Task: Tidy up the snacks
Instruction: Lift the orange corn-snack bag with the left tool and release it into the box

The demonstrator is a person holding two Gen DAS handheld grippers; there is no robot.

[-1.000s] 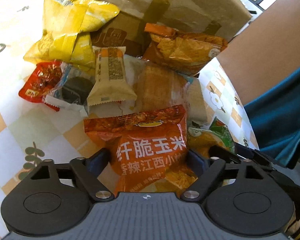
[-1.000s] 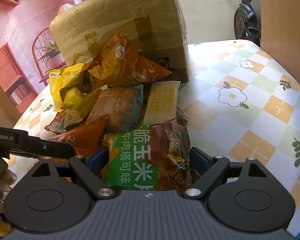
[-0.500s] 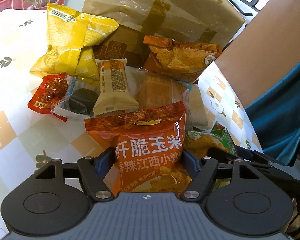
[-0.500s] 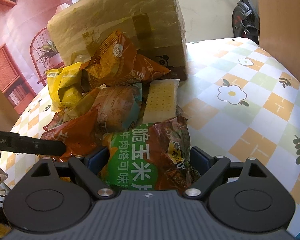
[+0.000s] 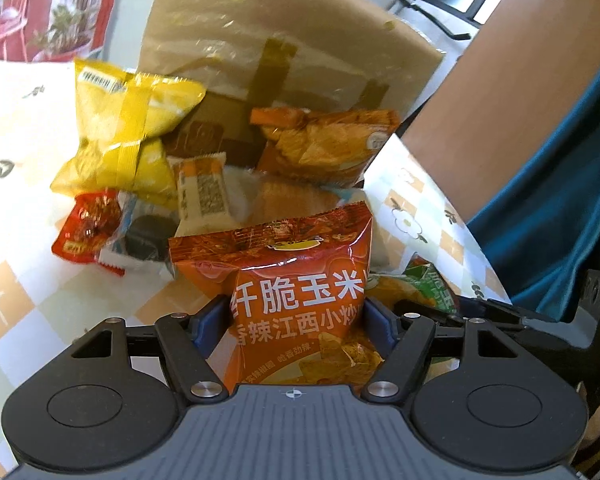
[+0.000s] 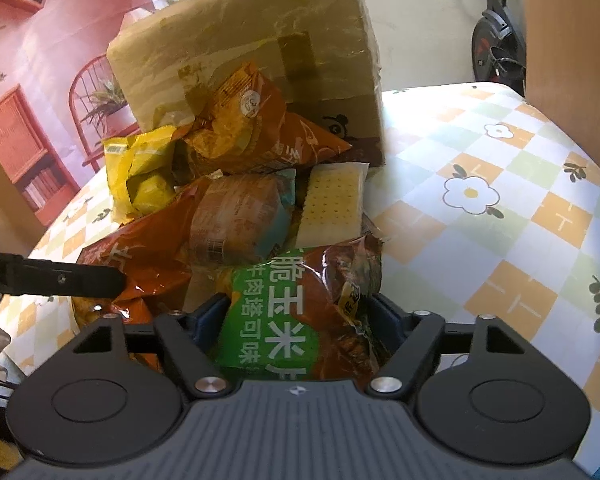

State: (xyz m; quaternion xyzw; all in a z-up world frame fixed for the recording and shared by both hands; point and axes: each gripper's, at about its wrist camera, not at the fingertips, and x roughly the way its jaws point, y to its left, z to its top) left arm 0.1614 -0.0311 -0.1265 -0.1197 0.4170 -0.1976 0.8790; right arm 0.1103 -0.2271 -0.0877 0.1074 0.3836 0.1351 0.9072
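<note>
My left gripper (image 5: 296, 320) is shut on an orange corn-snack bag (image 5: 292, 280) and holds it upright above the snack pile. My right gripper (image 6: 300, 320) is shut on a green and brown corn-snack bag (image 6: 300, 308). The green bag also shows at the right in the left wrist view (image 5: 420, 284). The orange bag and one left finger (image 6: 60, 280) show at the left in the right wrist view. Loose snacks lie ahead: a yellow bag (image 5: 128, 132), an orange chip bag (image 5: 324, 144), a cracker pack (image 6: 334, 204).
A taped cardboard box (image 6: 252, 52) stands behind the pile on the checked tablecloth (image 6: 500, 208). A small red packet (image 5: 88, 228) and a dark cookie pack (image 5: 140, 236) lie at the left of the pile. A person's blue clothing (image 5: 560, 200) is at the right.
The left gripper has lifted with the orange bag, and the pile now sits lower and farther off. The right gripper has barely moved with the green bag.
</note>
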